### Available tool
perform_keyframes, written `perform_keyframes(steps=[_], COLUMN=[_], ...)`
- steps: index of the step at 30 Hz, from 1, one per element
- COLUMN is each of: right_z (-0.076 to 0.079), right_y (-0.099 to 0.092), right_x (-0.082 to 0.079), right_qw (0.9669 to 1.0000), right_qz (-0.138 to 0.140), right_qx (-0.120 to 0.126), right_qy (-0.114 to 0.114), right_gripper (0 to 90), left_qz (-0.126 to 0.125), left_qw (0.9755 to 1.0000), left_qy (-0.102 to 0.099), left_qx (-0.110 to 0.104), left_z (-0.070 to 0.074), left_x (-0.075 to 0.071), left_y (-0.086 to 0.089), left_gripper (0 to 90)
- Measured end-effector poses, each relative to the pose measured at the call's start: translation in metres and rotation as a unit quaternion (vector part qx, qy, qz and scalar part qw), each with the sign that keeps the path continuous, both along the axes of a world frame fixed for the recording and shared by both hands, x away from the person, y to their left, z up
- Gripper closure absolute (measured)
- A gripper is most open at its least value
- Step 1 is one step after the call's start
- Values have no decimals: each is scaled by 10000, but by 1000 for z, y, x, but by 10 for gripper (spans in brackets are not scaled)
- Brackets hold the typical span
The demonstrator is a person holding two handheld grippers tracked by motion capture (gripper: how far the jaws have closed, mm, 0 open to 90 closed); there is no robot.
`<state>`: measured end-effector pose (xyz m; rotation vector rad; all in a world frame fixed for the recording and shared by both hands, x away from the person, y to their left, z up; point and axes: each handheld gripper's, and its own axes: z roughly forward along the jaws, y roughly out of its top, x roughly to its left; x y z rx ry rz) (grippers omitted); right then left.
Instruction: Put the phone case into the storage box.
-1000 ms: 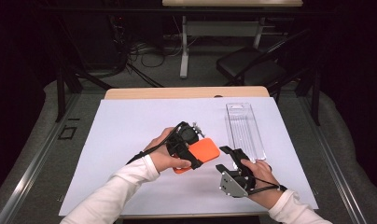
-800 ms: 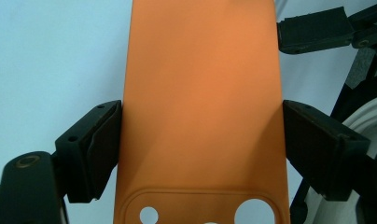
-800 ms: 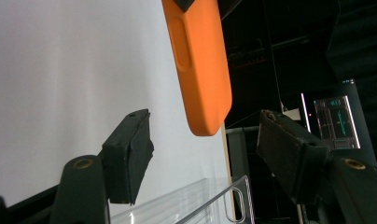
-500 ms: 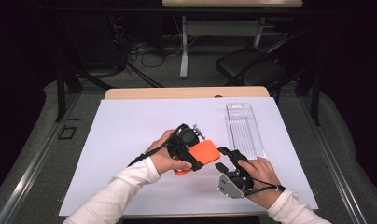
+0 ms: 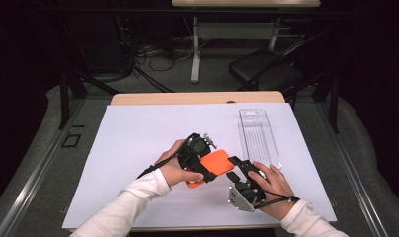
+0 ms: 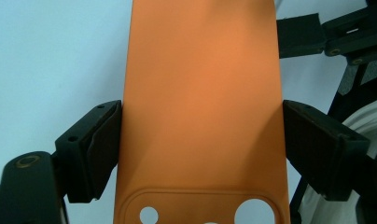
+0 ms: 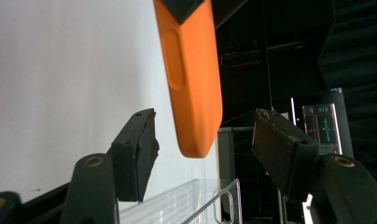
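Observation:
An orange phone case (image 5: 215,165) is held just above the white sheet, near the table's front. My left gripper (image 5: 206,167) is shut on it. In the left gripper view its pads (image 6: 105,140) press both long edges of the case (image 6: 200,84), and the camera cut-outs lie near the bottom. My right gripper (image 5: 235,170) faces the case's free end from the right. Its jaws have just been closing. In the right gripper view the rounded end of the case (image 7: 193,79) hangs between them, and neither pad (image 7: 142,140) touches it.
A clear plastic package (image 5: 259,138) lies flat on the white sheet (image 5: 138,143) at the right, just behind my right hand. Its near end (image 7: 186,200) lies below the right jaws. The floor behind the wooden table edge (image 5: 187,98) holds a dark chair (image 5: 266,74) and cables.
The right gripper's jaws stand a little narrower around the case's end. Both hands and the case keep almost the same place.

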<state>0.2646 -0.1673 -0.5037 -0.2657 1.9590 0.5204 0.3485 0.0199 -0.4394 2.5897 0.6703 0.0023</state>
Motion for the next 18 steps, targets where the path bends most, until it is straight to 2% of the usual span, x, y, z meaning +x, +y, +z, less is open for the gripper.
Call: perform_keyframes(steps=[1,6,7,18], right_z=[-1,-1,0,-3], right_y=[1,3,3,5], right_x=[1,1,0,1], right_qw=[9999,9997,9996,9994], right_qz=[89,78,76,88], right_qx=[-56,-76,-145,-163], right_qy=[-106,-203,-232,-300], right_gripper=[406,436,438,502], left_qz=[-27,-106,-115,-288], left_qw=[10000,9999,9999,9995], left_qy=[2,18,11,52], left_qx=[-13,-47,-57,-119], left_z=[1,1,1,2], left_x=[-1,-4,-4,-11], left_y=[-1,-6,-7,-16], left_gripper=[160,160,160,160])
